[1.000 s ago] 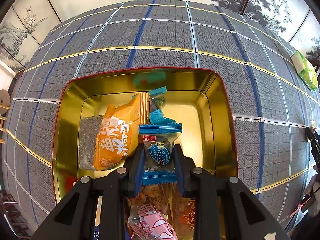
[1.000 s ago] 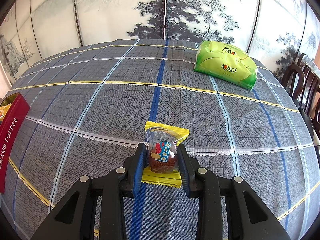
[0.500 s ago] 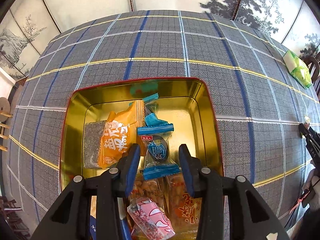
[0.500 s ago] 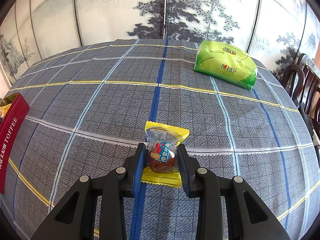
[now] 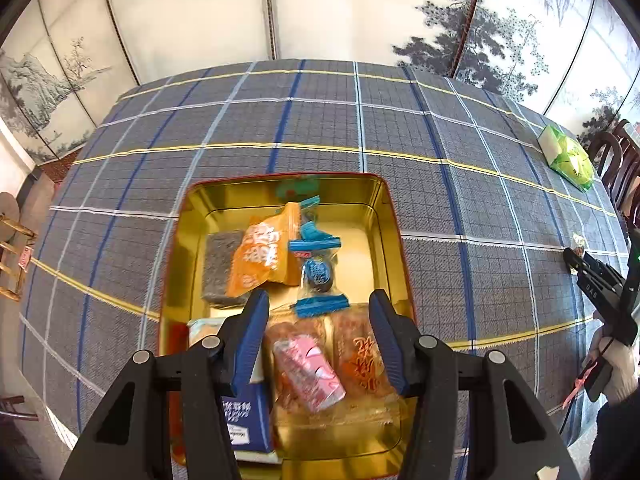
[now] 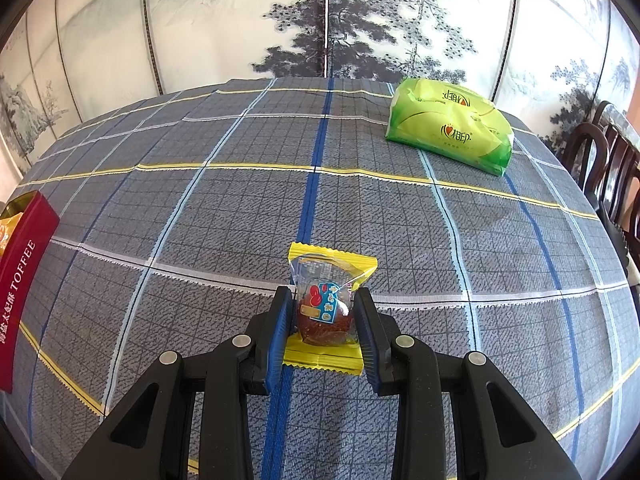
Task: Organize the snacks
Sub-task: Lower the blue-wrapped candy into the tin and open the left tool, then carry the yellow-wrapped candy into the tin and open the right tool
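Note:
A gold tin with a red rim (image 5: 390, 216) holds several snacks: a blue-ended packet (image 5: 318, 276), an orange packet (image 5: 262, 258), a dark bar (image 5: 222, 266) and a pink packet (image 5: 308, 372). My left gripper (image 5: 318, 308) is open and empty above the tin's near half, raised clear of the blue-ended packet. My right gripper (image 6: 322, 312) is shut on a yellow-ended snack packet (image 6: 326, 300) low over the tablecloth. The right gripper also shows in the left wrist view (image 5: 576, 260). The tin's red side (image 6: 22, 264) shows at the far left of the right wrist view.
A green tissue pack (image 6: 450, 132) lies at the table's far right, also in the left wrist view (image 5: 570, 160). Dark wooden chairs (image 6: 612, 168) stand past the right edge. A painted screen (image 6: 328, 20) stands behind the table. Plaid cloth (image 5: 320, 120) covers the table.
My left gripper opened, let go of the blue-ended packet into the tin, and drew back and up. My right gripper stayed still, holding the yellow-ended packet.

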`<state>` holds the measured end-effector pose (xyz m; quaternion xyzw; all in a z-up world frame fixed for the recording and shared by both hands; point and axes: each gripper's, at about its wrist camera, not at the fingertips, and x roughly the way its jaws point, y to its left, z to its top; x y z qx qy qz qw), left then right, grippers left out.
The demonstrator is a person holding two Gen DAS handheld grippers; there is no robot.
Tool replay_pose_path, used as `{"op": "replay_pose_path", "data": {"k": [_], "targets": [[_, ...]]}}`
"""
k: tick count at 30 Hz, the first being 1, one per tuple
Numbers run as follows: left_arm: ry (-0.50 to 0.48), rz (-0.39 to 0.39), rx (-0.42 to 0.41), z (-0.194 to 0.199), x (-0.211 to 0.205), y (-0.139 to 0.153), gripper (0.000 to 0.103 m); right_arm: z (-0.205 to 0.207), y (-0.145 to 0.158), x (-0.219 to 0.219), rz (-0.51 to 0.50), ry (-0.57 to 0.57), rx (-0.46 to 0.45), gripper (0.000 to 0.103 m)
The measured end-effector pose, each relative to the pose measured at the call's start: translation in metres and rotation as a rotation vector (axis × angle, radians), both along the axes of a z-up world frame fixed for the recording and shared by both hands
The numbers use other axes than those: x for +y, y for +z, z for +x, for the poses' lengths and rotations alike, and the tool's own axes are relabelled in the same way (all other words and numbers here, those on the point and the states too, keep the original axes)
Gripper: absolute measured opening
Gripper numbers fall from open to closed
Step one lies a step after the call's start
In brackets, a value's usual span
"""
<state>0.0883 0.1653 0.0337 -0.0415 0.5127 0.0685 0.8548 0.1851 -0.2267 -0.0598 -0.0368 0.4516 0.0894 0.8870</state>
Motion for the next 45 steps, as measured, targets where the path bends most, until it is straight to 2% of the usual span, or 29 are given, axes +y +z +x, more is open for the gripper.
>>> {"op": "replay_pose_path", "data": {"k": [4,8,10,22,33,45], "targets": [[0.021,0.043,-0.042,-0.018,0.004,0.011,0.055,0.004,0.000,-0.003,-0.010,-0.017,0.021,0.034],[0.039,0.088,-0.077,-0.034,0.010,0.018,0.065,0.010,0.001,0.000,-0.025,-0.033,0.049,0.033],[0.037,0.100,-0.080,-0.039,0.012,0.018,0.065,0.013,0.002,0.000,-0.041,-0.045,0.068,0.033],[0.077,0.080,-0.067,-0.063,0.026,0.010,0.069,0.008,0.010,0.032,-0.196,-0.047,0.062,0.029],[0.132,0.052,-0.055,-0.077,0.041,0.004,0.070,-0.022,0.036,0.065,-0.122,-0.008,0.031,0.026],[0.183,0.043,-0.068,-0.090,0.060,0.004,0.070,-0.050,0.060,0.095,0.006,0.080,0.031,0.026]]}}
